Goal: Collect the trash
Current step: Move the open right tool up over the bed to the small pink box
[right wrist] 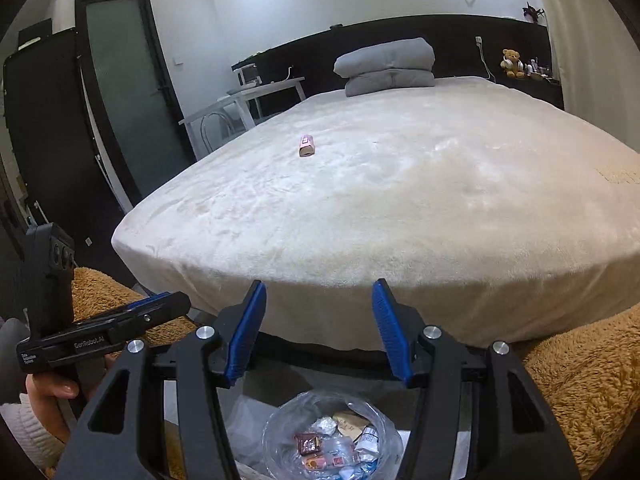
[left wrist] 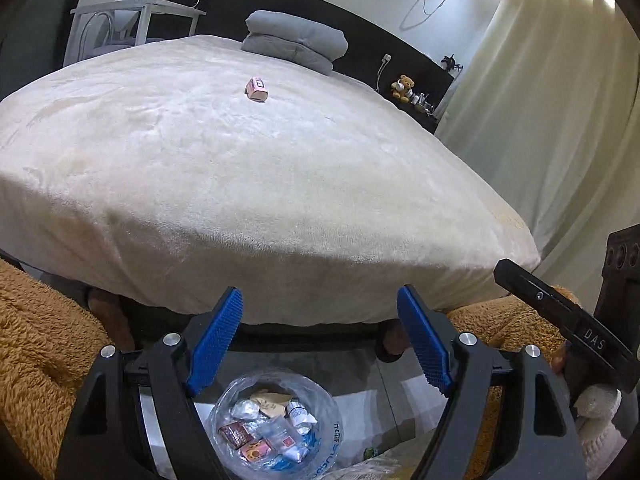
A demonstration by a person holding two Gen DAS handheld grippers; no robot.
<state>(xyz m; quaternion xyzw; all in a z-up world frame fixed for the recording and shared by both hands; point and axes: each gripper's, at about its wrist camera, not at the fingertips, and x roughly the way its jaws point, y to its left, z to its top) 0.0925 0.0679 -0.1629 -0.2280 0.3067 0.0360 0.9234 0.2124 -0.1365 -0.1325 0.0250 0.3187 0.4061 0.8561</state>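
Pink carton (left wrist: 256,89) on bed (left wrist: 240,168), both claws empty

The printing on the small pink carton (left wrist: 256,89) lying on the bed (left wrist: 240,168) is too small to read. The clear-lined trash bin (left wrist: 276,428) is cut off by the bottom edge, its contents partly hidden behind black gripper arms. Small items beside the teddy bear (right wrist: 512,63) cannot be identified.
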